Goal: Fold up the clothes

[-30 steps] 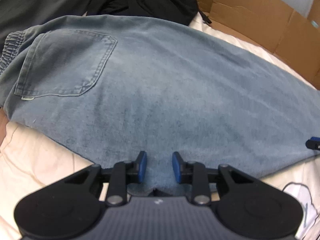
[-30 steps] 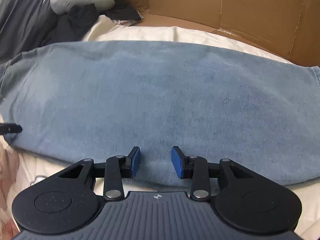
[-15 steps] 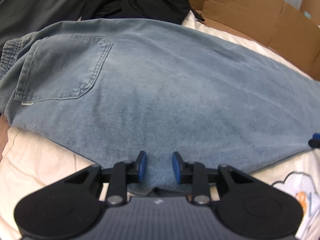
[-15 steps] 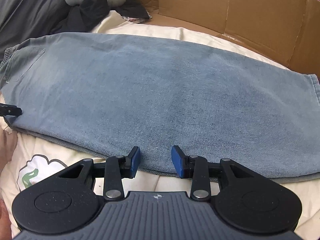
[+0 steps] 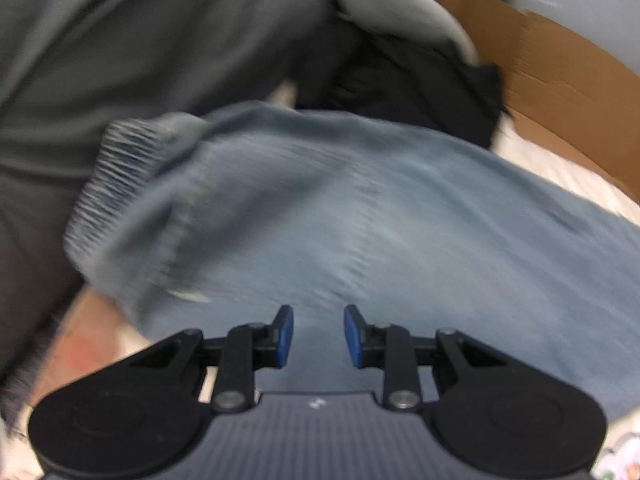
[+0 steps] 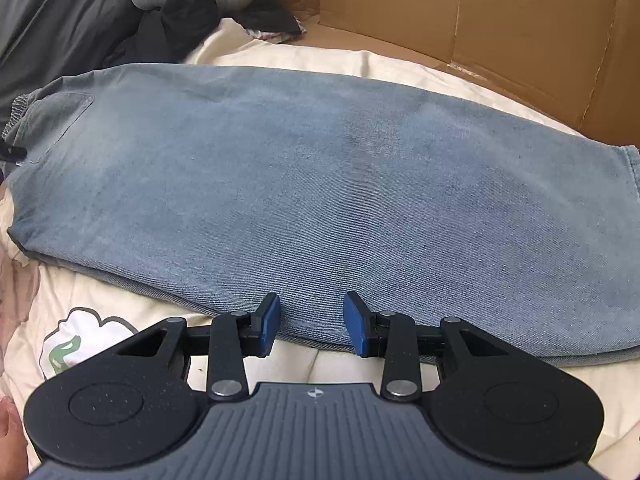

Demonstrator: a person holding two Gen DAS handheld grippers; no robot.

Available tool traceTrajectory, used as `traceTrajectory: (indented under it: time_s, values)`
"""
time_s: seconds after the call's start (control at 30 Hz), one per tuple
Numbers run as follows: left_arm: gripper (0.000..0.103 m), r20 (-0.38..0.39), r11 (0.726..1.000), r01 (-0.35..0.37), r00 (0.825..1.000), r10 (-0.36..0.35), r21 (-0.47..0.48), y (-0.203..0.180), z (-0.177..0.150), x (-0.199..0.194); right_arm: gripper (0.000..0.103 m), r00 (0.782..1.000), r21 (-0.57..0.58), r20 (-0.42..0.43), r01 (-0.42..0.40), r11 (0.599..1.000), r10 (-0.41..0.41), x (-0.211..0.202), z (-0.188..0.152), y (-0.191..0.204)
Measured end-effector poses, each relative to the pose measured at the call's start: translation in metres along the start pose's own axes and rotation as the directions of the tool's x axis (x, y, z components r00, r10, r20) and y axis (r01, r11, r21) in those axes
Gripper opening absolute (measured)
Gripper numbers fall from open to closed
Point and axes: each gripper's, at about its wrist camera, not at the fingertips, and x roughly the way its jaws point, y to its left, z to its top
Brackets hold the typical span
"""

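both my left gripper (image 5: 319, 336) and right gripper (image 6: 311, 323) stand apart, gripping nothing, over the jeans (image 6: 320, 200) flat on the bed (left view blurred). i'd probably pinch the waistband (image 5: 108, 184) first, both layers together.

item: jeans (image 6: 320, 184)
look: faded blue denim, elastic waistband (image 5: 108, 184), back pocket (image 6: 60, 120)
state: folded lengthwise, legs stacked, flat
pose: stretched left to right, waist at left, hem (image 6: 628, 168) at right
place: on cream bedding, near cardboard
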Motion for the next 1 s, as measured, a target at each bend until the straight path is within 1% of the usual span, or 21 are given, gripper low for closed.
traceTrajectory:
  time_s: [0.13,0.27,0.33,0.43,0.53,0.7,0.83,0.9,0.97,1.0]
  values:
    - [0.034,0.066,0.998,-0.062,0.996,0.064,-0.027,0.028,0.023,-0.002,0.042,1.0,0.006,-0.001,-0.008,1.0,0.008,0.0,0.0,-0.002]
    - [0.034,0.085,0.99,-0.129,0.987,0.134,-0.056,0.048,0.048,0.008,0.042,1.0,0.006,-0.002,-0.011,1.0,0.011,0.001,0.0,-0.004]
    - [0.034,0.091,0.989,-0.13,0.987,0.136,-0.069,0.058,0.06,0.013,0.042,1.0,0.005,0.0,-0.01,1.0,0.01,0.001,-0.001,-0.004]
    - [0.034,0.076,0.99,-0.129,0.988,0.133,-0.059,0.067,0.077,0.023,0.042,1.0,0.007,-0.001,-0.012,1.0,0.012,0.002,-0.001,-0.004]
    - [0.034,0.074,0.991,-0.116,0.99,0.122,-0.072,0.074,0.088,0.031,0.042,1.0,0.008,-0.001,-0.012,1.0,0.012,0.002,-0.001,-0.004]
    - [0.033,0.032,0.992,-0.116,0.992,0.118,-0.057,0.078,0.099,0.056,0.041,1.0,-0.001,-0.004,-0.013,1.0,0.013,0.001,-0.001,-0.005]
    - [0.033,-0.005,0.99,-0.124,0.992,0.123,-0.063,0.082,0.106,0.077,0.041,1.0,-0.007,-0.002,-0.013,1.0,0.013,0.001,-0.002,-0.004]
    - [0.032,-0.014,0.99,-0.115,0.993,0.115,-0.076,0.085,0.11,0.086,0.042,1.0,-0.012,0.001,-0.01,1.0,0.01,0.001,-0.003,-0.003]
    - [0.03,-0.021,0.99,-0.104,0.994,0.103,-0.093,0.088,0.114,0.095,0.042,1.0,-0.016,0.005,-0.008,1.0,0.008,0.001,-0.004,-0.003]
    - [0.026,-0.023,0.99,-0.101,0.995,0.099,-0.096,0.088,0.116,0.099,0.042,1.0,-0.018,0.006,-0.008,1.0,0.008,0.001,-0.004,-0.003]
